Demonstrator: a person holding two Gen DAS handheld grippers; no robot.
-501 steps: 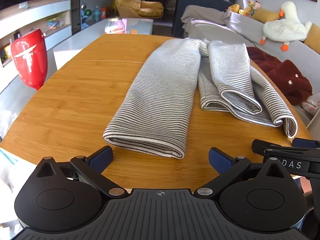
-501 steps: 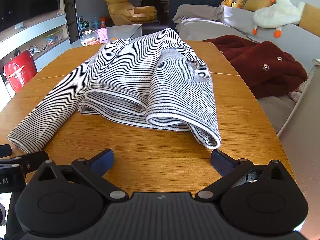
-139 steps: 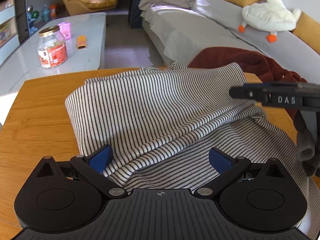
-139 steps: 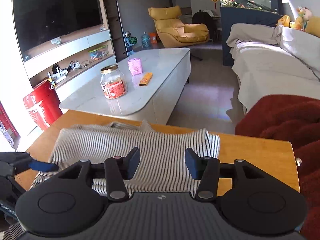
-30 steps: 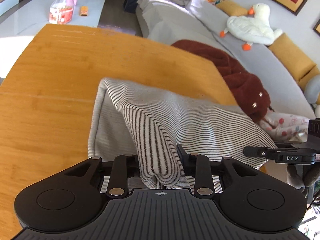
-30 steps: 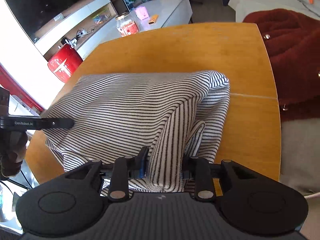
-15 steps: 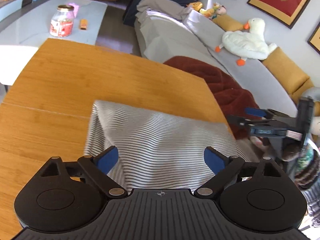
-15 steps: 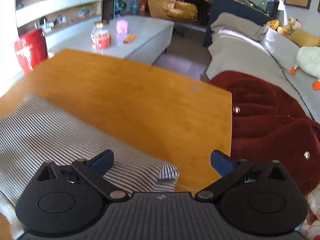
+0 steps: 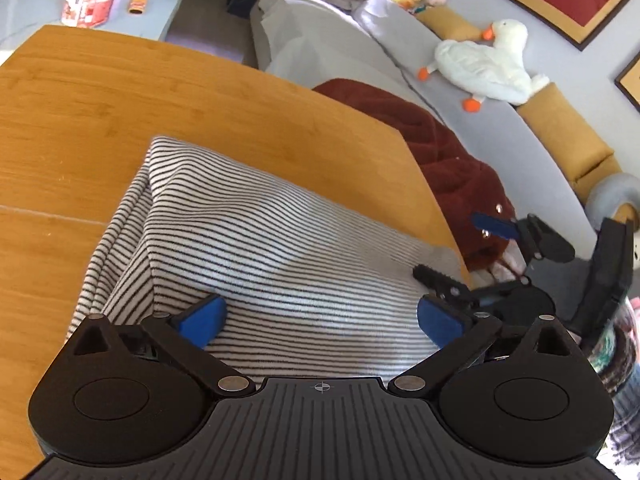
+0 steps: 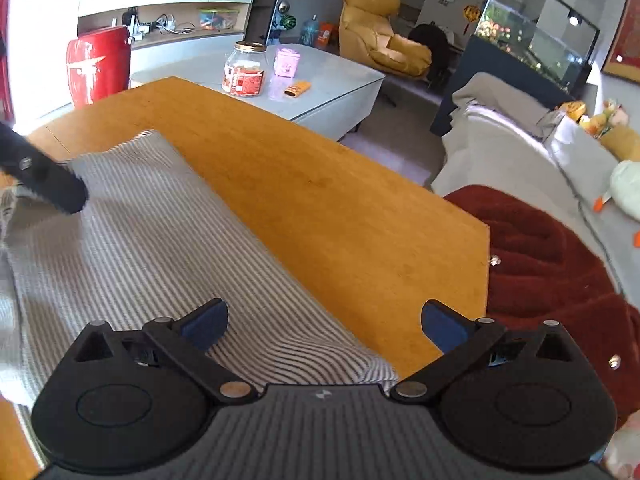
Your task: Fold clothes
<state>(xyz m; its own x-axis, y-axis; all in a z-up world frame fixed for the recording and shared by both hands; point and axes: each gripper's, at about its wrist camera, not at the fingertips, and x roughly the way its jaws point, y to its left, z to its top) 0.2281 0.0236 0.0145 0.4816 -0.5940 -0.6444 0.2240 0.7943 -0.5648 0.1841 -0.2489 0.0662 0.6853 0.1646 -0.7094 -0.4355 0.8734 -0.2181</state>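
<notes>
A grey-and-white striped garment [image 9: 256, 240] lies folded into a thick rectangle on the wooden table [image 9: 100, 92]. My left gripper [image 9: 320, 318] is open and empty, hovering over the garment's near edge. My right gripper [image 10: 324, 326] is open and empty above the garment's near right corner [image 10: 160, 248]. The right gripper also shows in the left wrist view [image 9: 460, 252] at the table's right edge. One finger of the left gripper [image 10: 44, 180] shows at the left of the right wrist view, over the garment.
A dark red fleece garment [image 10: 560, 248] lies on the grey sofa [image 9: 460, 128] right of the table. A white goose toy [image 9: 480, 68] sits on the sofa. A low white table [image 10: 320, 76] with a jar [image 10: 244, 70] stands beyond. A red container [image 10: 96, 64] is far left.
One second ago both grippers were shut on the striped garment, carrying a fold over. They have since opened and let go; the garment now lies folded flat and both grippers have drawn back a little.
</notes>
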